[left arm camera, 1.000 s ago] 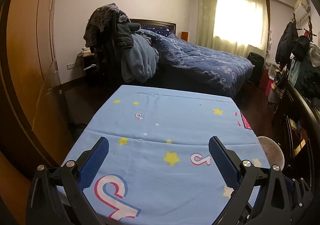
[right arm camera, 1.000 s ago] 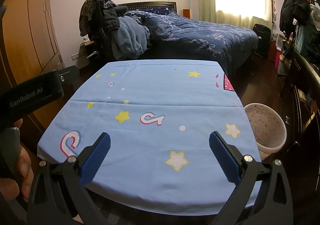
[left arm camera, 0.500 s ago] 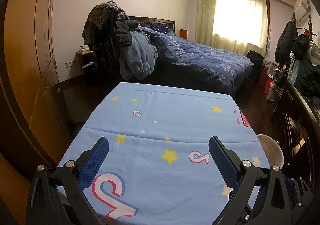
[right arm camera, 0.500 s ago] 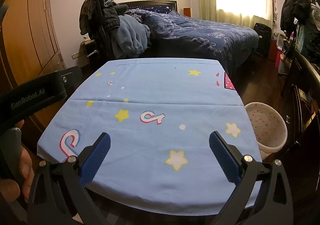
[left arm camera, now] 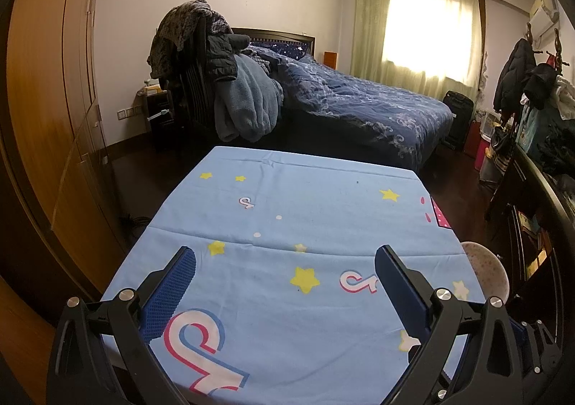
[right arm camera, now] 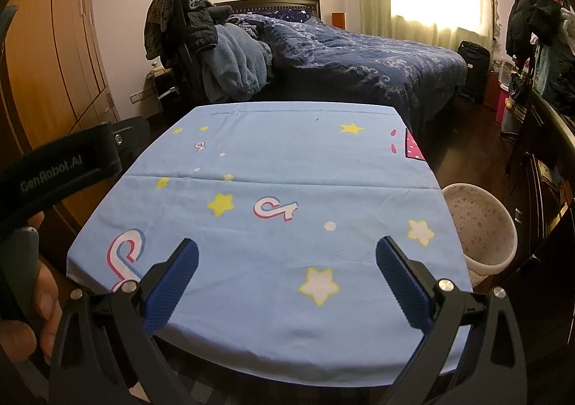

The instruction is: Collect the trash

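both tools hang above the near edge of a table draped in a light blue cotton cloth printed with yellow stars and pink-and-white note-shaped logos [right arm camera: 273, 167], and neither carries anything: the left gripper with black arms and blue ribbed pads [left arm camera: 285, 263] has its jaws spread wide over the cloth, and the right gripper of the same black-and-blue build [right arm camera: 287, 255] is just as wide apart, a stance that suits looking over the surface before reaching for anything. a person's hand [right arm camera: 25, 311] wraps the handle of the left tool at the left edge of the right wrist view. no trash shows on the cloth in either view; only the printed pattern and a tiny dark speck [right arm camera: 317, 119] near the far edge, too small to tell. the round pale plastic bin speckled with pink dots [right arm camera: 481, 225] stands on the dark floor just beside the table's right side, below the tabletop, likely so that scraps can be dropped straight off that edge. beyond the table stands a bed with a dark blue patterned quilt [left arm camera: 359, 106].
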`<state>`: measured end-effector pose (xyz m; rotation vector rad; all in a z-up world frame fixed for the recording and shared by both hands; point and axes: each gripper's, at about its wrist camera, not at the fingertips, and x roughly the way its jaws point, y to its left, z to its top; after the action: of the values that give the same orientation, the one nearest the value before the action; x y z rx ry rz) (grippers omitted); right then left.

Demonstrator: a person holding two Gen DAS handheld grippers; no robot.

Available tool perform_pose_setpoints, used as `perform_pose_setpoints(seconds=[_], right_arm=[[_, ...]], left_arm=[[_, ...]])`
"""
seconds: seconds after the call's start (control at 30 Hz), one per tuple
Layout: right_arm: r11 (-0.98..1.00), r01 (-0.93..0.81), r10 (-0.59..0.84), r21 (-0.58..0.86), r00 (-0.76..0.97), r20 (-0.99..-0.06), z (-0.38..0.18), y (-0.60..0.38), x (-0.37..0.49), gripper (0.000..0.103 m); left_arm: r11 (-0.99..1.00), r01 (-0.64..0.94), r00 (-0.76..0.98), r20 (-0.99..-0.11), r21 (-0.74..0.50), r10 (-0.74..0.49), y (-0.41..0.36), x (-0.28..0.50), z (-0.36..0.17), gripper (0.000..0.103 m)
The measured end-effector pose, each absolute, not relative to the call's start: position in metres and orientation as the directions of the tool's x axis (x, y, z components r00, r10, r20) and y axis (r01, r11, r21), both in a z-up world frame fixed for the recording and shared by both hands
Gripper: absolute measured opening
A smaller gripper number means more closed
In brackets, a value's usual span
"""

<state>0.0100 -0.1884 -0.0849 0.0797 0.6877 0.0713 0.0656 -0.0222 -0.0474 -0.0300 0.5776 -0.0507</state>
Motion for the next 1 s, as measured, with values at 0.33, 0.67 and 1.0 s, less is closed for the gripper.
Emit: perform_pose_setpoints(seconds=[0.33,0.67,1.0], right_arm=[[0.995,-0.041,0.093,0.096,0.768,-0.634,-0.0861,-0.1888,0.0100,0.099],[0.994,-0.046,0.097,0.095,0.760,-0.643,-0.0939,-0.1932,0.0091,0.099],[0.995,-0.046,0.096,0.094,0.758,-0.645,-0.0941,-0.1940,0.0099,0.099]], left_arm=[[0.998,0.041,0.836,-0.546,-0.045,-0.059,-0.0212,0.0663,-0.0478,0.099],[0.998,0.040,0.834,-0.548,-0.047,-0.059,-0.0210,0.0672,-0.0491,0.099],[0.996,0.052,0.827,-0.556,-0.067,-0.081,-0.0269,0.0613,-0.0554,0.099]])
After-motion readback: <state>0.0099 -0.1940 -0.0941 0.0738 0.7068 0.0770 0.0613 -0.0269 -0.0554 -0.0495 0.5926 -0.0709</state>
